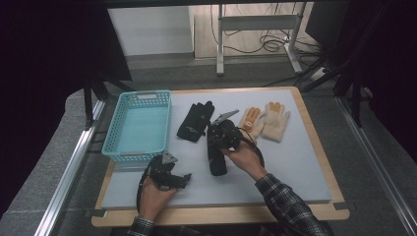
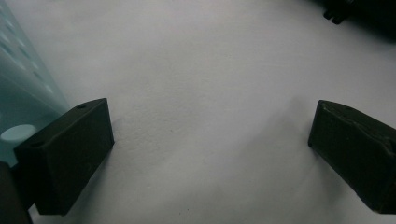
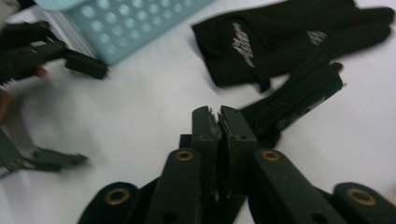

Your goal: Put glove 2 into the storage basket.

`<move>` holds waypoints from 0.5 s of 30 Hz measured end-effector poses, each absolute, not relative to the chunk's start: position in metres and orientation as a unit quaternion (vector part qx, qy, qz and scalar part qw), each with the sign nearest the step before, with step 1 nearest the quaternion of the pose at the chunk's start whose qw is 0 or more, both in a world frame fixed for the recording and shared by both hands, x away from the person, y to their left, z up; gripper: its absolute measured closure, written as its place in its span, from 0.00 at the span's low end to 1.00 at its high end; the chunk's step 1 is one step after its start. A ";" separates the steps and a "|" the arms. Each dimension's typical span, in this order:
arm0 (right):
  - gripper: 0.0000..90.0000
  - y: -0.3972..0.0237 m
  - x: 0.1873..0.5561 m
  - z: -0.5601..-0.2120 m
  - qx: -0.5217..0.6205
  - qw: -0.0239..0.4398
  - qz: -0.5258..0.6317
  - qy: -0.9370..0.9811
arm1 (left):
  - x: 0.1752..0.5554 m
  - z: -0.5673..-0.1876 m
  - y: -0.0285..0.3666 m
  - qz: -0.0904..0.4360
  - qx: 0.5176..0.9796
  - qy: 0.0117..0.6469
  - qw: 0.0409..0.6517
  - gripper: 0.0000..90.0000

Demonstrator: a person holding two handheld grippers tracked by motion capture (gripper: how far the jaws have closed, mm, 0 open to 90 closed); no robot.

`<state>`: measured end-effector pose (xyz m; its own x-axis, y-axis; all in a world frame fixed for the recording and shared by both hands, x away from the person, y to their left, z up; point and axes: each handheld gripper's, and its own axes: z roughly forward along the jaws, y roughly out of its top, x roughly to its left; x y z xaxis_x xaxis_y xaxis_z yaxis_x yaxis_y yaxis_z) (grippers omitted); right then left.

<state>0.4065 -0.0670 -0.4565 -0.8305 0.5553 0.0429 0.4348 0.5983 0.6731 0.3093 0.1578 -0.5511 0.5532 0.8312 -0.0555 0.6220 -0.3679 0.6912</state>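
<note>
A pair of black gloves (image 1: pixel 195 122) with white print lies mid-table, also seen as the black gloves (image 3: pixel 289 37) in the right gripper view. Two beige gloves (image 1: pixel 268 120) with orange palms lie to their right. My right gripper (image 1: pixel 212 147) hovers just in front of the black gloves. Its jaws stand together with only a hairline slit and nothing between them (image 3: pixel 218 116). My left gripper (image 1: pixel 178 178) rests low near the front left. In its own view the left gripper (image 2: pixel 210 140) is wide open over bare mat.
A light blue perforated basket (image 1: pixel 138 96) stands at the left, empty, with its wall (image 2: pixel 18 93) close beside the left gripper. A grey mat (image 1: pixel 295 162) covers the wooden table. A dark long shape (image 3: pixel 299 95) lies just past the right jaws.
</note>
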 end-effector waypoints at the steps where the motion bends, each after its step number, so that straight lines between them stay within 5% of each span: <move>1: 0.85 -0.063 0.406 -0.457 0.274 0.082 0.357 0.889 | 0.309 -0.551 0.158 0.154 0.813 0.447 0.341 0.01; 5: 0.74 -0.053 0.404 -0.453 0.263 0.080 0.374 0.886 | 0.309 -0.551 0.160 0.153 0.810 0.449 0.346 0.03; 15: 0.69 -0.084 0.418 -0.461 0.289 0.105 0.374 0.875 | 0.306 -0.551 0.178 0.159 0.807 0.455 0.342 0.05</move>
